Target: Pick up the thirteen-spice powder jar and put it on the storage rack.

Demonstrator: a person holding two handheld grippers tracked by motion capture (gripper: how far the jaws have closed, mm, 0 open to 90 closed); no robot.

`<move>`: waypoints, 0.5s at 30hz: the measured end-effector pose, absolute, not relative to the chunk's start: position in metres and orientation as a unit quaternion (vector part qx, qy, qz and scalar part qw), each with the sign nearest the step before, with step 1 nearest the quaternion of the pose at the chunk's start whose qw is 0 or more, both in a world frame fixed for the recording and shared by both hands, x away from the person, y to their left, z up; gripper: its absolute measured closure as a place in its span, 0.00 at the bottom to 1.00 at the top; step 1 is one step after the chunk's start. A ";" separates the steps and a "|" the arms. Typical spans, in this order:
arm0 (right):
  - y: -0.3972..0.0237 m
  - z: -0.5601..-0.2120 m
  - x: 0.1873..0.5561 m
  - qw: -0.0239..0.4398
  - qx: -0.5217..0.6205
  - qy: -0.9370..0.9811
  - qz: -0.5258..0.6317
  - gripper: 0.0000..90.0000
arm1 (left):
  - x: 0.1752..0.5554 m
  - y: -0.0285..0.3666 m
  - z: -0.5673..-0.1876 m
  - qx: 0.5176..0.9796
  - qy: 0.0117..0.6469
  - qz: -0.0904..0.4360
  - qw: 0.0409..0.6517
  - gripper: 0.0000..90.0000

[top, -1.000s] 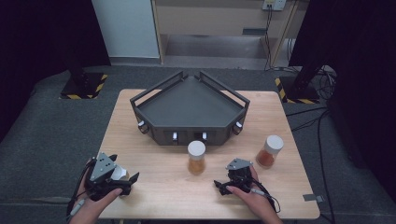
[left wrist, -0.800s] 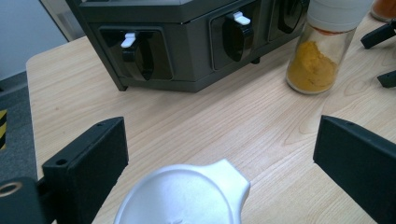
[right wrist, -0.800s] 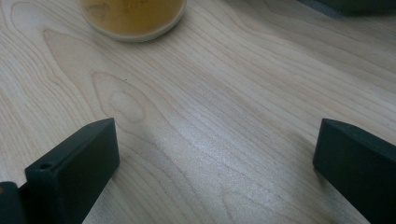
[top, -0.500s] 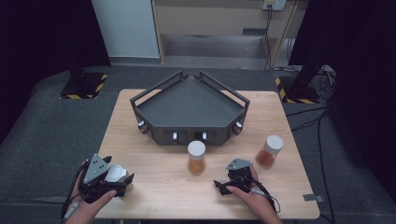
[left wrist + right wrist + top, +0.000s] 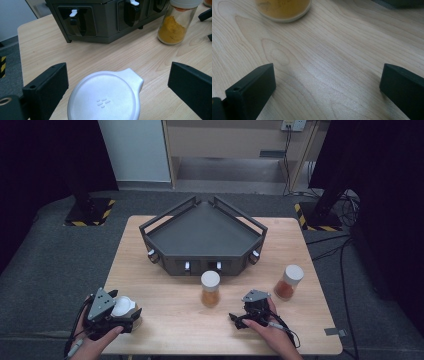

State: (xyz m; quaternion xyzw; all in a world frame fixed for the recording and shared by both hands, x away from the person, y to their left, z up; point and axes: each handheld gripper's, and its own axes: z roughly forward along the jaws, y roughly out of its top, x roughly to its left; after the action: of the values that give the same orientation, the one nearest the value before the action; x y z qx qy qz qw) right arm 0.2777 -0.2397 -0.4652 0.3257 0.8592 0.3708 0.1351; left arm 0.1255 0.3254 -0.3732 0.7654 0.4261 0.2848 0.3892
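My left gripper sits at the table's front-left corner, jaws spread wide around a white-lidded jar, not touching it. My right gripper rests near the front edge, jaws wide over bare wood, yellow jar just beyond.

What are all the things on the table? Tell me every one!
table: 1, light wood, middle of the room.
rack: 1, dark grey, back of table.
white-lidded jar: 1, between the open left claw jaws, front left.
yellow spice jar: 1, white lid, table centre.
orange spice jar: 1, white lid, right side.
left claw: 1, black, open around the jar.
right claw: 1, black, open, front right.
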 end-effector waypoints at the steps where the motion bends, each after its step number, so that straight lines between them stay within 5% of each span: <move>1: -0.240 -0.465 0.278 0.135 0.326 0.859 0.371 0.01 | 0.125 0.326 -0.374 0.765 0.426 0.285 0.389 0.02; 15: -0.240 -0.465 0.278 0.135 0.326 0.859 0.371 0.01 | 0.123 0.329 -0.383 0.765 0.432 0.283 0.385 0.02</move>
State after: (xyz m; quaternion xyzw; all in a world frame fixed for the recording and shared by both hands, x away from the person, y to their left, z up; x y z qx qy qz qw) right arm 0.2777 -0.2397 -0.4652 0.3257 0.8592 0.3708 0.1350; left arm 0.1234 0.3286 -0.3826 0.7649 0.4317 0.2830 0.3853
